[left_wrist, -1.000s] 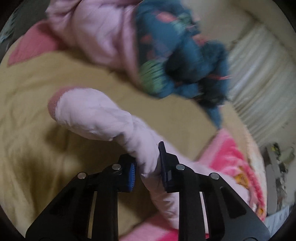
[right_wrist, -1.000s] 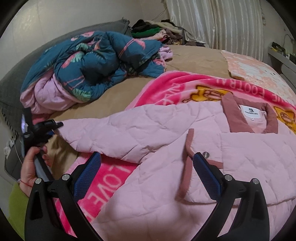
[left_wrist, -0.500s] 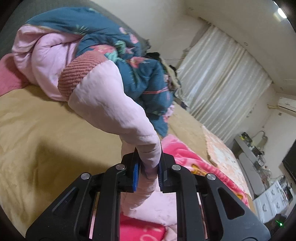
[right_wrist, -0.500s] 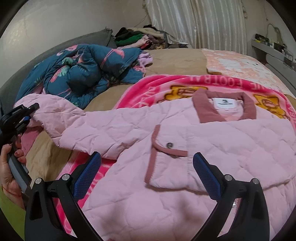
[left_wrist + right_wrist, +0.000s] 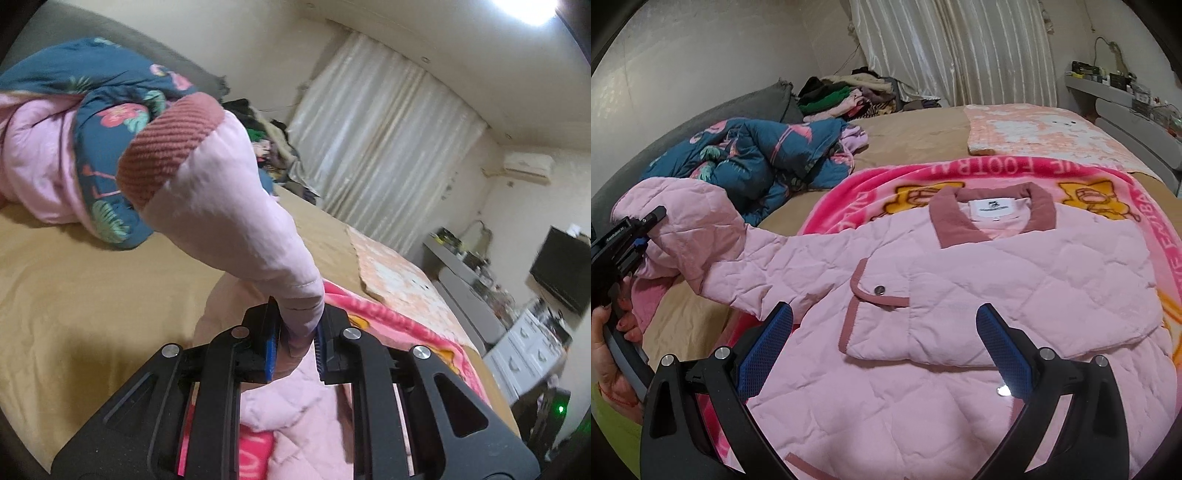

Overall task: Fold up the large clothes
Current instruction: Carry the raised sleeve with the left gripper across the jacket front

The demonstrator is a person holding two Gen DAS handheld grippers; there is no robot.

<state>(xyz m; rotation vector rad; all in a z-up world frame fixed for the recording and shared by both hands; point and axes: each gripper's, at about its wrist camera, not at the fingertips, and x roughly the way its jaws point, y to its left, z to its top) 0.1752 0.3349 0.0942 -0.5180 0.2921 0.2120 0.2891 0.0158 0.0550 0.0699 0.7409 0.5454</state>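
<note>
A pink quilted jacket [image 5: 979, 288] lies front-up on a bright pink blanket [image 5: 1004, 171], its dusty-rose collar [image 5: 993, 212] toward the far side. My left gripper [image 5: 297, 339] is shut on the jacket's left sleeve [image 5: 236, 218]. The sleeve is raised off the bed, with its ribbed rose cuff [image 5: 168, 147] sticking up beyond the jaws. In the right wrist view that same left gripper [image 5: 641, 227] holds the sleeve [image 5: 690, 218] at the far left, gripped by a hand [image 5: 609, 354]. My right gripper [image 5: 882, 350] hovers open above the jacket's chest pocket [image 5: 879, 314], nothing between its blue pads.
A tan bed sheet [image 5: 74, 295] covers the bed. A crumpled teal flamingo-print duvet [image 5: 753, 158] lies at the far left, a heap of clothes [image 5: 846, 94] behind it. A peach patterned blanket [image 5: 1034, 129] lies far right. A curtain [image 5: 956, 51], a shelf [image 5: 1119, 88] and drawers [image 5: 532, 354] border the bed.
The left gripper closed fully on the sleeve and lifted it off the sheet, turning so the cuff stands up. The right gripper stayed open and slid rightward over the jacket's front.
</note>
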